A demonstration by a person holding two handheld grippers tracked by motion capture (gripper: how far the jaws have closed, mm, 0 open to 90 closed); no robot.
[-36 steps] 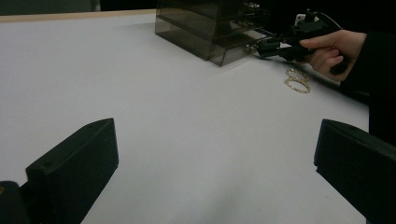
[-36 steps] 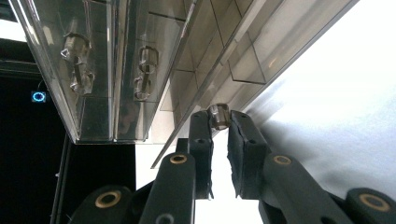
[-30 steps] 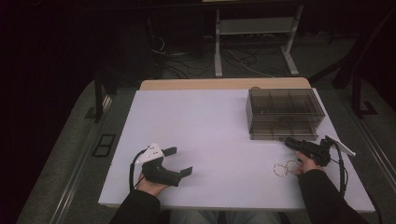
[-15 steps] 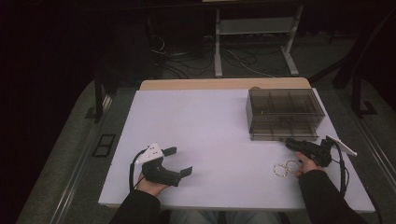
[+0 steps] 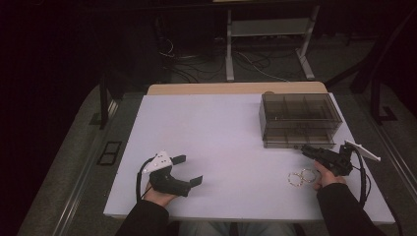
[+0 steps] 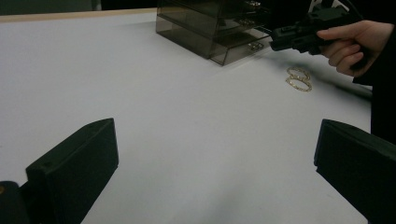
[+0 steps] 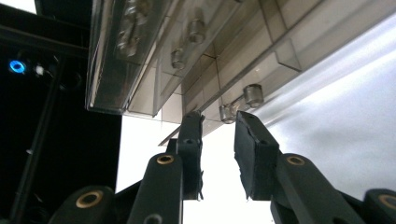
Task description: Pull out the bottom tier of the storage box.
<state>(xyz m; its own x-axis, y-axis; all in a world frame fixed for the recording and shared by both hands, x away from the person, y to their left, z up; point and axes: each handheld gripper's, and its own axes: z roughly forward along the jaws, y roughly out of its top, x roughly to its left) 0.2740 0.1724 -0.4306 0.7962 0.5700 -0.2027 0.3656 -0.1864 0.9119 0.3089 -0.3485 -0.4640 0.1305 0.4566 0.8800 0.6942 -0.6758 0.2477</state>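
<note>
The drawer box point(image 5: 300, 119) sits at the table's point(image 5: 221, 132) far right corner, long side running across the table, its drawer fronts facing me; through the smoky walls I can't make out what the compartments hold. In the right gripper view the box is tipped by the camera's roll and cut off by the frame, and I see the lowest drawer's knob point(image 7: 227, 113) just ahead of my right gripper point(image 7: 218, 123). Its jaws have just been opening, a narrow gap between them, nothing pinched; whether a pad touches the knob I can't tell. Two rings point(image 5: 301, 177) lie nearer me than the box, beside that hand. My left gripper point(image 5: 189, 170) rests well left of the box, jaws spread wide and empty.
</note>
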